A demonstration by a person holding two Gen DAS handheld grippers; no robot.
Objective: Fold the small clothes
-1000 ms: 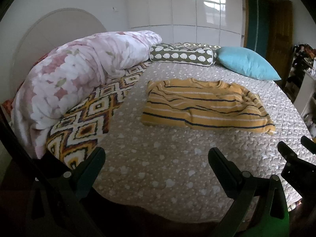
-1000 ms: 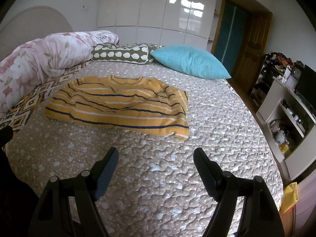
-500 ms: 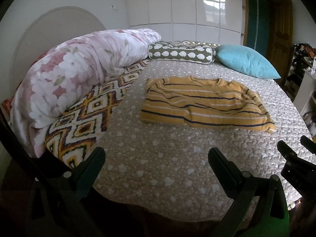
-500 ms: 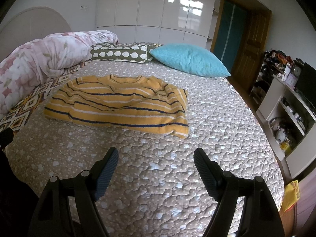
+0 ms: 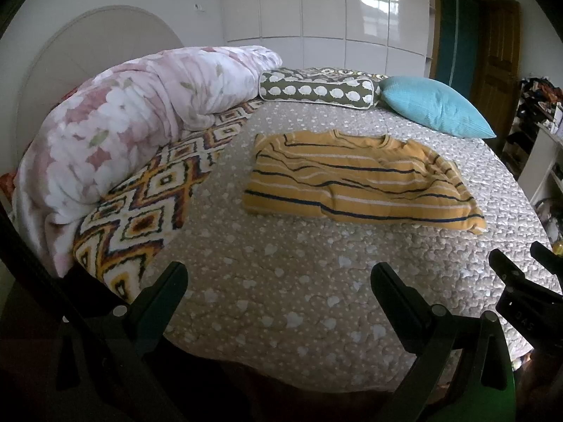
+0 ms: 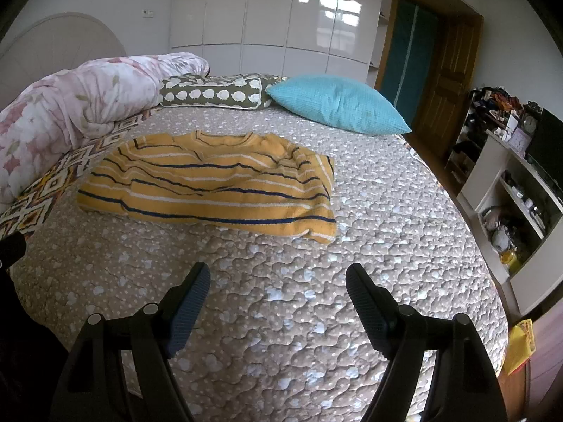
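A yellow sweater with dark and white stripes lies folded on the quilted bed cover, collar toward the pillows; it also shows in the right wrist view. My left gripper is open and empty, held over the near part of the bed, well short of the sweater. My right gripper is open and empty, also short of the sweater's near hem. The right gripper's fingers show at the right edge of the left wrist view.
A rolled floral duvet and a diamond-patterned blanket lie along the left. A sheep-print pillow and a blue pillow sit at the head. White shelves stand to the right of the bed.
Both views have shifted slightly; the sweater sits a little higher and farther in the frames. Both grippers stay open and the sweater has not been touched.
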